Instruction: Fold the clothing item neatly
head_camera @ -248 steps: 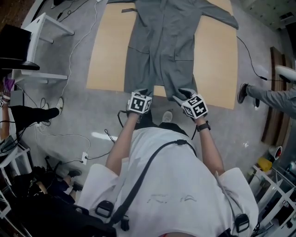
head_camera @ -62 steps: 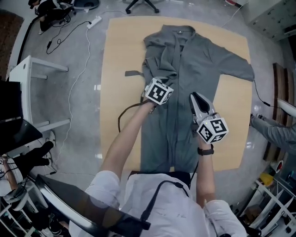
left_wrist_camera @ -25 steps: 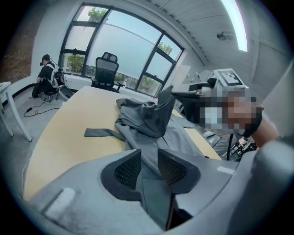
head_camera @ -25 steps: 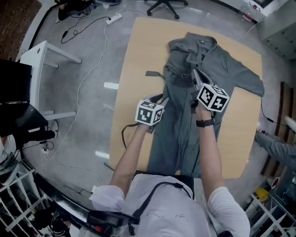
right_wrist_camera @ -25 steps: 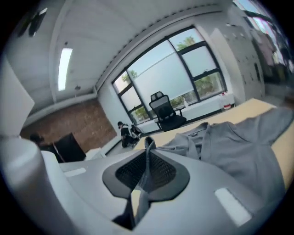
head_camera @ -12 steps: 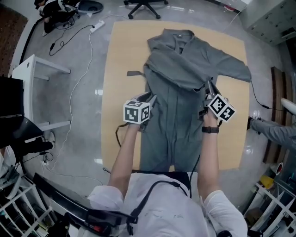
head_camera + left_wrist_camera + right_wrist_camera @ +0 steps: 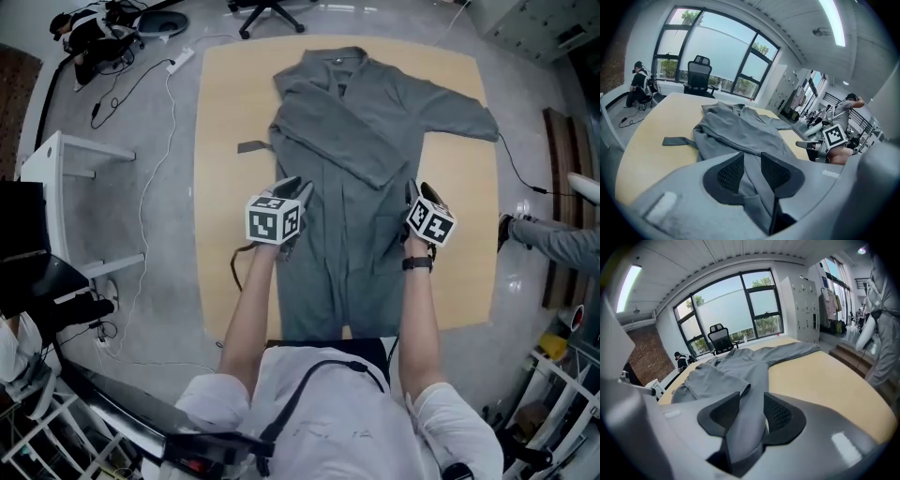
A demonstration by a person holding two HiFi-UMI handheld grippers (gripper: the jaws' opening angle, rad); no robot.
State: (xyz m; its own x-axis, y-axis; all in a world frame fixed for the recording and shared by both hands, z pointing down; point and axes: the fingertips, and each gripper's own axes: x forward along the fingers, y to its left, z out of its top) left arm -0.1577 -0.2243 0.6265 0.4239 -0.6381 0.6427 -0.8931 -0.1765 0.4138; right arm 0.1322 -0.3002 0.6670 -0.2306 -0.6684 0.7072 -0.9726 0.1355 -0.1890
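Nearest to the person, both grippers are at the lower half of the grey garment, one on each side edge. The left gripper is closed on the left edge: in its own view the cloth is squeezed between the two dark pads. The right gripper is at the right edge. Its jaws have just been opening and now stand apart, with a fold of the cloth between them that is not squeezed.

The garment lies flat and lengthwise on the table, the collar on the far side and the lower hem at the near edge, close to the person's body. One sleeve is folded diagonally across the chest, and its cuff ends near the right gripper. The other sleeve is spread out to the right, on the wood. A short grey strap lies on the table just beside the left edge of the garment. The cloth is plain grey with some soft wrinkles.

The table is light wood with rounded corners. Around it is a grey shiny floor with cables and a white shelf at the left. Behind the far end stands a black office chair before big windows. A person sits by the brick wall, and tall pale lockers stand further to the right.
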